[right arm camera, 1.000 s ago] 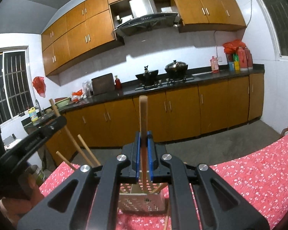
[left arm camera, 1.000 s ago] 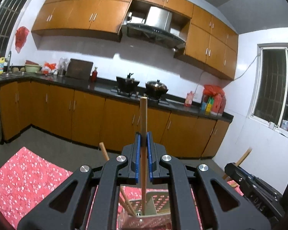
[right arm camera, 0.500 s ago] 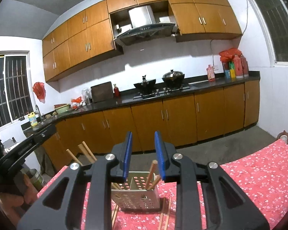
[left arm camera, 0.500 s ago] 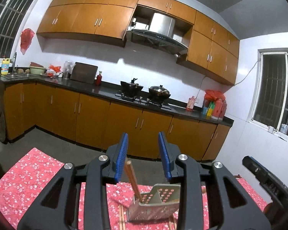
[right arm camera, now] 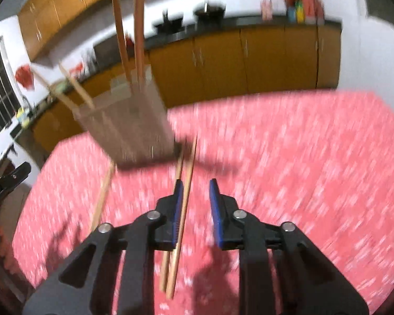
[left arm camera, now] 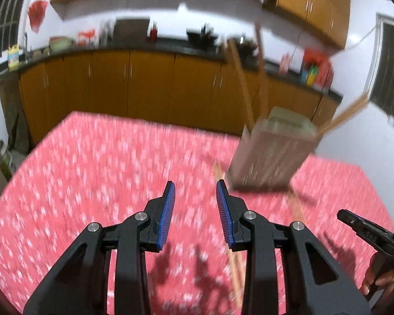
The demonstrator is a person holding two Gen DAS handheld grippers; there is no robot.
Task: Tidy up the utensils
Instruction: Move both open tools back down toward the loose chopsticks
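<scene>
Clearly the red cloth with small white flowers (left arm camera: pixel 97 183) is the work surface, filling the lower half of both views and holding everything the task needs. On it stands the perforated metal utensil holder (left arm camera: pixel 271 155), right of centre in the left wrist view and upper left in the right wrist view (right arm camera: pixel 126 126); it stands upright, probably so sticks can drop in from above. Several wooden chopsticks (right arm camera: pixel 138 31) already stand in it, long axes steep, tips fanning upward and outward. Loose wooden chopsticks (right arm camera: pixel 182 210) lie flat on the cloth, running from the holder's base toward the bottom of the frame; a pair passes just beside the left pad of the right gripper (right arm camera: pixel 195 210). Its jaws have just been closing, yet they stand apart and pinch nothing; the pair seems the likely next pick. The left gripper (left arm camera: pixel 195 215), lower centre, is spread and empty, another loose stick lying under its right finger.
</scene>
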